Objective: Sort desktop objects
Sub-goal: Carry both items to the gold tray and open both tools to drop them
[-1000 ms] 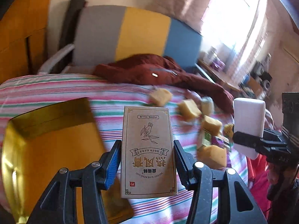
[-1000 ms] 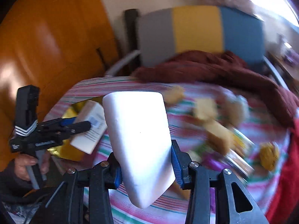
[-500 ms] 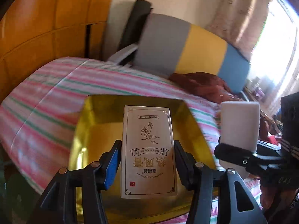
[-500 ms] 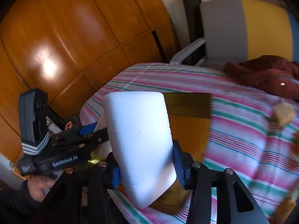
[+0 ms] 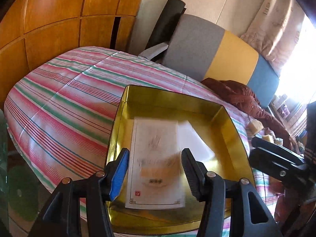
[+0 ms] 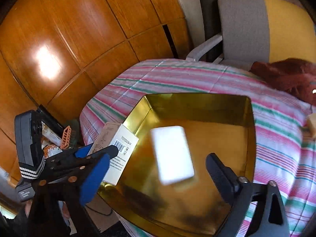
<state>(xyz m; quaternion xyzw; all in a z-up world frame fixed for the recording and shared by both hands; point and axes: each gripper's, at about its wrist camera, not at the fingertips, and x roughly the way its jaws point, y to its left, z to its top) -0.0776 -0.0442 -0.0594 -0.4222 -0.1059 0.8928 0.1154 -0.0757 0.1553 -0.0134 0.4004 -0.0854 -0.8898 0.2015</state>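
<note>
Okay: left gripper (image 5: pixel 155 151) is clamped on the sides of an upright carton (image 5: pixel 156 164), held over the near-left part of the gold tray (image 5: pixel 169 98). Right gripper (image 6: pixel 158 158) is spread wide, its jaws just opened. White block (image 6: pixel 171 154) is free between them over the tray floor, touching neither pad and motion-blurred; whether it has landed is unclear. The carton front is washed out; only a red seal at the bottom corner is visible. There's a barcode on its side, digits too small to read. Tray sits on a striped cloth (image 5: pixel 69 102). Tan blocks (image 5: pixel 255 125) lie right of the tray, partly cut off.
</note>
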